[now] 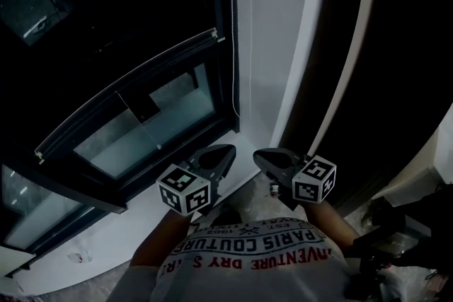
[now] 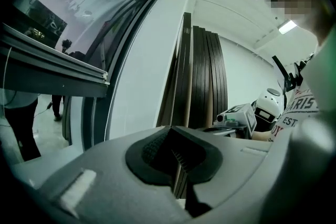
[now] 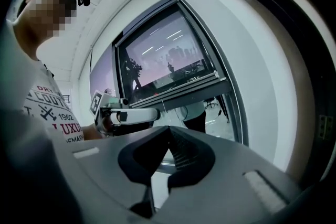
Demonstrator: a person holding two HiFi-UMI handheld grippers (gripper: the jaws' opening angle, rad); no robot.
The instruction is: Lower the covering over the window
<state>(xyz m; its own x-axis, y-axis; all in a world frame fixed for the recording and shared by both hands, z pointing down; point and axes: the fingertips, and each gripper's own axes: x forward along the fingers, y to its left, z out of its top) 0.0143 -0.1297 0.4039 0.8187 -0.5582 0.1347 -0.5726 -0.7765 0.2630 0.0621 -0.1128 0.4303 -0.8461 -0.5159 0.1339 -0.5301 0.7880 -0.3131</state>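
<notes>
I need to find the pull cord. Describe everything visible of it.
The cord is thin, pale, seemingly beaded. It hangs straight down the window frame's right edge, beside the white wall, from the picture's top to just above the sill. Nothing touches it; the left gripper and right gripper sit lower.

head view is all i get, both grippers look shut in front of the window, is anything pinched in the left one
Observer: No. The left gripper view shows the left gripper with its jaws together and nothing between them.
Operator: and the right one
Observer: The right gripper is shut too, and empty.
Operator: anything outside that i can't see
Observer: Yes. In the right gripper view a person appears to stand beyond the window, seen below its horizontal bar.
</notes>
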